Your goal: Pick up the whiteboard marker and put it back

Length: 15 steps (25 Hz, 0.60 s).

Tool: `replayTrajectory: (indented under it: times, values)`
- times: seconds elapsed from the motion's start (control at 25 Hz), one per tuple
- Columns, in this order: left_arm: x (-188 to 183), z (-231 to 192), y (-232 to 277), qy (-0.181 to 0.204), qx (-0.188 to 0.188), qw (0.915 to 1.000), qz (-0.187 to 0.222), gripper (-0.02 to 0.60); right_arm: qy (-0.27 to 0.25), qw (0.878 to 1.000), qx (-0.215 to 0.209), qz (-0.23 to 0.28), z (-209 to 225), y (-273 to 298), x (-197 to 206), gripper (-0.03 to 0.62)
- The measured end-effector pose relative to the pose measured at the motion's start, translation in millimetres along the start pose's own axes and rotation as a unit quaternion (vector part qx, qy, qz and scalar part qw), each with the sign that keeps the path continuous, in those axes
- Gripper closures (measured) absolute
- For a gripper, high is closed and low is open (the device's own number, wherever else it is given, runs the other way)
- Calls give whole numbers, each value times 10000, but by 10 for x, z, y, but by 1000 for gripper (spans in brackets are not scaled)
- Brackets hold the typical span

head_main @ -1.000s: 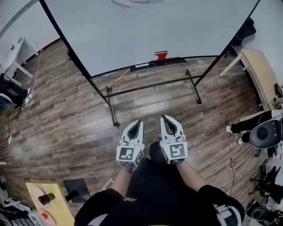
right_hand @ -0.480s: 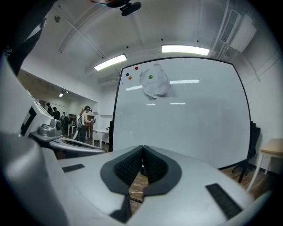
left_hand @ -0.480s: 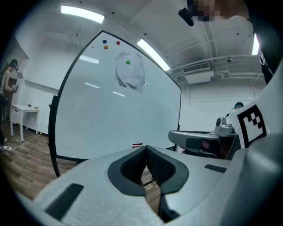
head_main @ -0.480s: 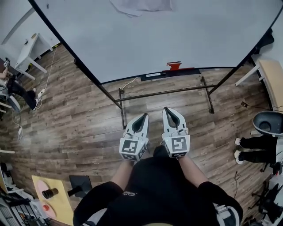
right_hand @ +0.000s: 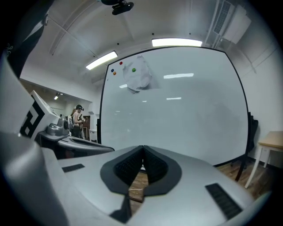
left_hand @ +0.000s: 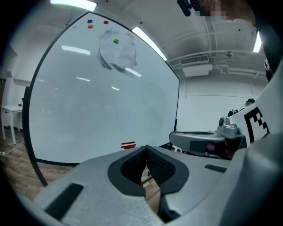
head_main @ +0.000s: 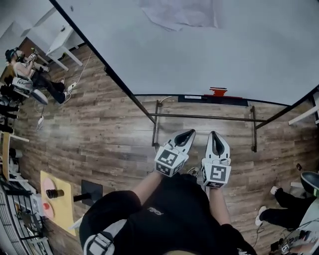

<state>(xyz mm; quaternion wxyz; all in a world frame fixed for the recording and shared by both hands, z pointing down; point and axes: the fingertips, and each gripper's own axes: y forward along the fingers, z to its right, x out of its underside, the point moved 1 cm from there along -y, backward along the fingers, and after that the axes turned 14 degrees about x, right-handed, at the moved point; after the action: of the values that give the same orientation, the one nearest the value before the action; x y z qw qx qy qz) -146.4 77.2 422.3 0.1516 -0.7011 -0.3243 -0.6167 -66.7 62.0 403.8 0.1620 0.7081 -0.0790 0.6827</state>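
**Both claws shut and empty; marker on the board ledge ahead**

Container: the only holder in sight is the dark narrow ledge (head_main: pixel 234 101) along the lower edge of the whiteboard (head_main: pixel 239 45). It lies ahead of both claws and well apart from their tips. On it lies the whiteboard marker (head_main: pixel 218 92), red and small, almost straight ahead of the right claw's tips. The left gripper view shows it as two short red stripes, too small to resolve further.

Left gripper (head_main: pixel 188 133): jaws together, tips meeting, nothing between them. The pads (left_hand: pixel 161 165) are black with a fine ribbed texture, set in a smooth grey moulded shell. Through the opening behind the closed tips only floor shows.

Right gripper (head_main: pixel 215 135): jaws likewise closed tip to tip and holding nothing, with the same ribbed black pads and grey shell. It sits just beside the left gripper, roughly parallel. Neither touches the board or the ledge.

Materials: the board is a smooth, glossy white panel in a thin black frame. Between the claws and the ledge runs the black tube crossbar (head_main: pixel 204 117) of its stand. High on the board, a crumpled pale sheet (head_main: pixel 182 12) is pinned under a green magnet (left_hand: pixel 116 42). Below the claws is a wood-plank floor (head_main: pixel 99 129), brown and streaky.
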Motion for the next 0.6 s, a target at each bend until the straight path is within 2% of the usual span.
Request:
replayTrajectory:
  times: [0.28, 0.6]
  values:
    - [4, -81, 385, 124, 221, 9993, -277, 575, 173, 9998, -27, -61, 209, 203, 68, 591]
    - [29, -387, 810, 173, 693, 9956, -612, 575, 188, 9982, 484, -311, 491, 501, 205, 591]
